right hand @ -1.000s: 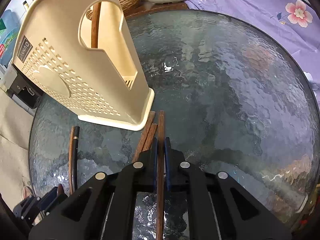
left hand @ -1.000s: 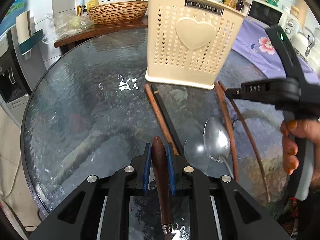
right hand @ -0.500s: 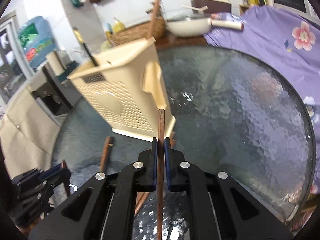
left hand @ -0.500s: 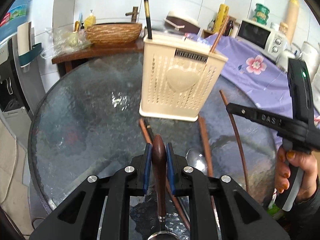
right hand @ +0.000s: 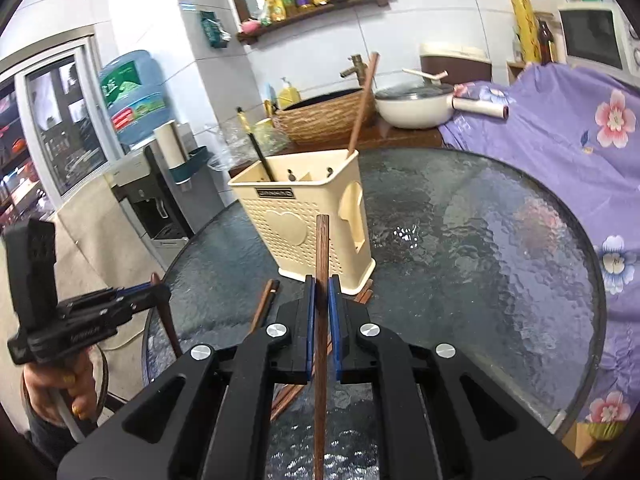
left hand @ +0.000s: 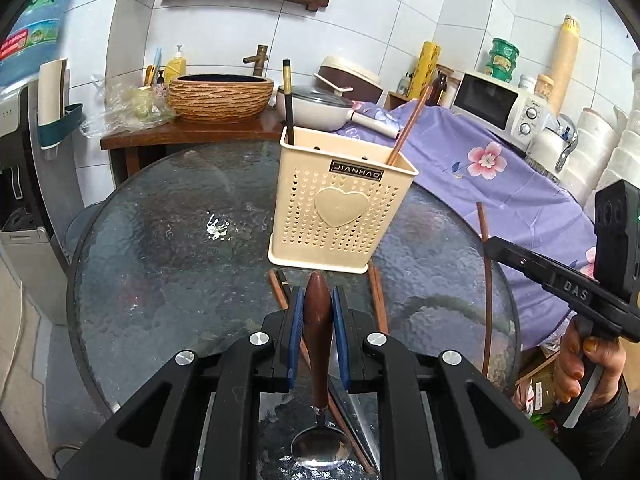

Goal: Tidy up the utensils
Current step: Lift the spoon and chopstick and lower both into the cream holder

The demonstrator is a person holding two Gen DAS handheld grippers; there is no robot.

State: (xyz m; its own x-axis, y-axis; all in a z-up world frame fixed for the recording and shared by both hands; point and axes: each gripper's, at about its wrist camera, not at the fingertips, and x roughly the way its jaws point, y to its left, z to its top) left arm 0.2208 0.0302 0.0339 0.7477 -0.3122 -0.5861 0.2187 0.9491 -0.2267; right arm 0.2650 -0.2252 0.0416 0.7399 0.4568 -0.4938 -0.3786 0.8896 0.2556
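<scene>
A cream perforated utensil holder [left hand: 340, 204] stands on the round glass table [left hand: 160, 264]; it also shows in the right wrist view [right hand: 304, 224]. A black chopstick [left hand: 287, 100] and a brown chopstick [left hand: 408, 130] stand in it. My left gripper [left hand: 317, 300] is shut on the wooden handle of a spoon [left hand: 318, 332], bowl end toward me, lifted above the table. My right gripper [right hand: 322, 292] is shut on a brown chopstick [right hand: 321, 280], held upright above the table. More chopsticks [left hand: 376, 300] lie on the glass in front of the holder.
A wooden counter behind the table carries a woven basin [left hand: 220, 96] and a white pot [left hand: 320, 110]. A purple flowered cloth [left hand: 480, 168] covers the surface to the right, with a microwave [left hand: 496, 110] on it. A water dispenser [right hand: 136, 184] stands at the left.
Both grippers have risen from the table with their utensils. The spoon and the chopstick left the glass, and both views now look down on the holder from higher up.
</scene>
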